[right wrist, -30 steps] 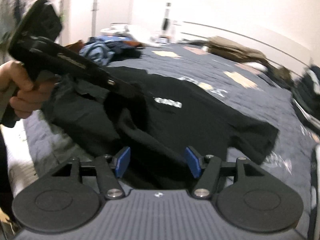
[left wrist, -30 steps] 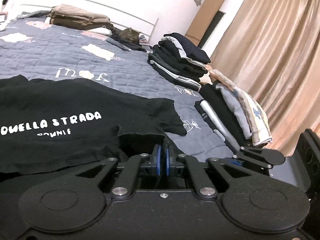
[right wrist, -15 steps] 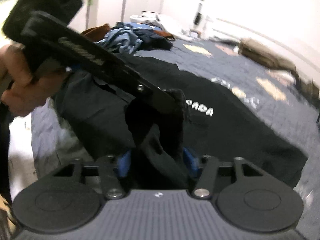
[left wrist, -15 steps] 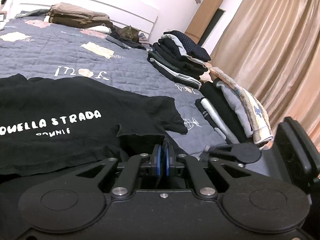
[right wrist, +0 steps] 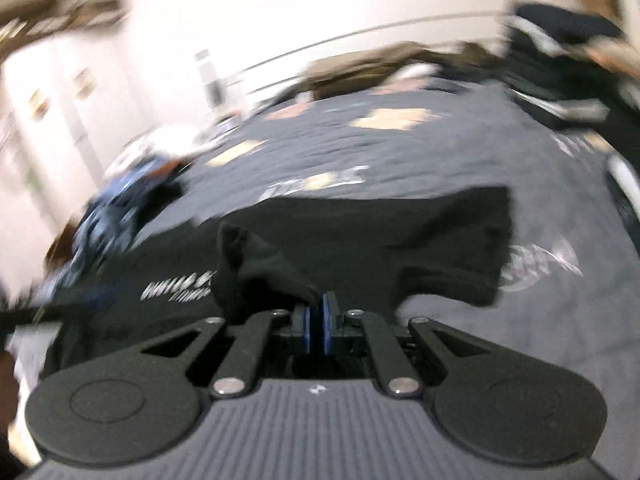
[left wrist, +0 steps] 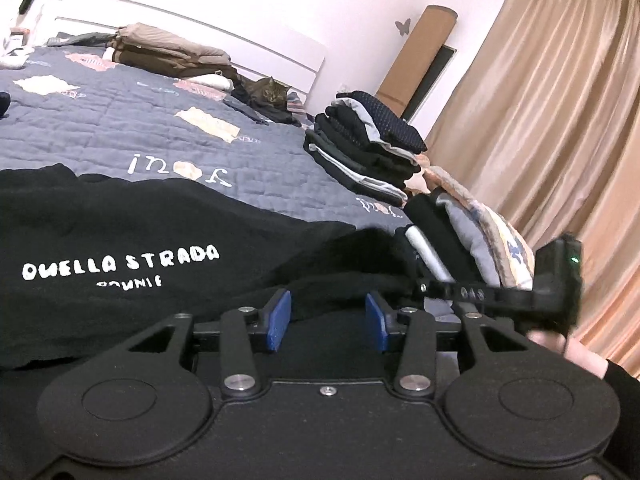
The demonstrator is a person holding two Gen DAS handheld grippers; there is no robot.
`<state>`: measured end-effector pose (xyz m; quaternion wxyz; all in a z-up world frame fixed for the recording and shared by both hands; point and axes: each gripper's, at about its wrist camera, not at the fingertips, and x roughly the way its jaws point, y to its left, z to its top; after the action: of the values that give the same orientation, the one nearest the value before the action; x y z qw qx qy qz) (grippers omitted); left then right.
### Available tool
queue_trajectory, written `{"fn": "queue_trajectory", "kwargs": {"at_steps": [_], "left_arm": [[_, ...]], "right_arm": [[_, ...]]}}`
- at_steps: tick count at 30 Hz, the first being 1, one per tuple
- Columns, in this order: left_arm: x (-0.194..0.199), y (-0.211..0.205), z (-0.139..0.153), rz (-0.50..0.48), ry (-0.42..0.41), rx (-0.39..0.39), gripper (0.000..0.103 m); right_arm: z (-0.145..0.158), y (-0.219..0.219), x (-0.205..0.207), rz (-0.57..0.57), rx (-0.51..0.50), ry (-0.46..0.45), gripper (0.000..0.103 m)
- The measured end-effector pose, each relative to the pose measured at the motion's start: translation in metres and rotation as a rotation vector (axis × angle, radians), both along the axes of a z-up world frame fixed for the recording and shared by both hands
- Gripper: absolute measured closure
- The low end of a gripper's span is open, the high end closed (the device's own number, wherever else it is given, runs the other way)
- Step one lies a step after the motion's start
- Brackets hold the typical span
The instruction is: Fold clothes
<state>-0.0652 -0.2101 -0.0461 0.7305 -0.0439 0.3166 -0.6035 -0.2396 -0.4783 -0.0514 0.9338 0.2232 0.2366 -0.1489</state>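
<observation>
A black T-shirt [left wrist: 120,232] with white lettering lies spread on the grey quilt [left wrist: 120,136]. My left gripper [left wrist: 327,320] is open just above the shirt's near edge, and nothing sits between its blue pads. In the left wrist view, my right gripper [left wrist: 424,285] comes in from the right, held by a hand [left wrist: 580,356], with its tip at a raised fold of the shirt. The right wrist view is blurred. There my right gripper [right wrist: 318,328] is shut on a bunched fold of the black T-shirt [right wrist: 256,268].
Two stacks of folded clothes [left wrist: 368,148] [left wrist: 460,232] sit along the bed's right side by a tan curtain [left wrist: 540,140]. A cat [left wrist: 272,94] and a brown folded pile [left wrist: 168,50] are near the headboard. Loose blue clothes [right wrist: 120,208] lie at the far left.
My left gripper has opened and let go of the shirt. My right gripper has shut on the shirt's fold and swung round quickly, blurring its view.
</observation>
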Motion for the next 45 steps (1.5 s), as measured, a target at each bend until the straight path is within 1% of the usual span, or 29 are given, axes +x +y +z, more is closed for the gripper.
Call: {"fn": "queue_trajectory", "kwargs": {"at_steps": [3,6,8,9,10,14,20,24,26,29,31,35,36,39,42,45], "left_arm": [[-0.002,-0.001,-0.001,-0.005,-0.006,0.012,0.061],[0.0,0.003,-0.003,0.005,-0.006,0.022,0.061],[0.003,0.007,-0.003,0.028,-0.016,0.032,0.061],[0.005,0.009,-0.003,0.039,-0.021,0.037,0.061],[0.007,0.011,-0.002,0.05,-0.026,0.042,0.061],[0.015,0.021,-0.001,0.103,-0.048,0.062,0.061],[0.034,0.045,0.002,0.215,-0.069,0.08,0.061],[0.052,0.07,0.007,0.327,-0.112,0.104,0.061],[0.062,0.084,0.009,0.386,-0.135,0.119,0.055],[0.077,0.106,0.009,0.47,-0.158,0.146,0.055],[0.083,0.118,0.009,0.494,-0.158,0.161,0.055],[0.085,0.127,0.007,0.481,-0.184,0.202,0.055],[0.086,0.127,0.005,0.47,-0.174,0.212,0.055],[0.092,0.124,-0.005,0.434,-0.098,0.221,0.055],[0.101,0.12,-0.017,0.402,0.016,0.199,0.055],[0.108,0.116,-0.027,0.41,0.1,0.189,0.056]], "right_arm": [[-0.016,-0.019,0.001,-0.095,0.024,0.001,0.094],[-0.031,-0.027,0.007,-0.136,-0.013,0.062,0.089],[-0.034,-0.034,0.004,-0.16,0.002,0.07,0.079],[-0.033,-0.035,0.003,-0.166,0.013,0.06,0.07],[-0.032,-0.036,0.002,-0.173,0.024,0.051,0.068],[-0.028,-0.033,0.005,-0.152,0.039,0.038,0.068],[-0.018,-0.019,0.017,-0.067,0.053,0.042,0.067],[-0.013,-0.006,0.027,-0.006,0.068,0.039,0.067],[-0.012,0.0,0.032,0.014,0.066,0.044,0.067],[-0.013,0.007,0.04,0.05,0.091,0.055,0.067],[-0.013,0.013,0.045,0.077,0.118,0.064,0.067],[-0.016,0.025,0.058,0.138,0.193,0.082,0.067],[-0.016,0.028,0.061,0.146,0.208,0.088,0.067],[-0.018,0.037,0.07,0.169,0.25,0.103,0.067],[-0.018,0.044,0.074,0.188,0.279,0.109,0.067],[-0.02,0.049,0.078,0.201,0.292,0.126,0.067]]}}
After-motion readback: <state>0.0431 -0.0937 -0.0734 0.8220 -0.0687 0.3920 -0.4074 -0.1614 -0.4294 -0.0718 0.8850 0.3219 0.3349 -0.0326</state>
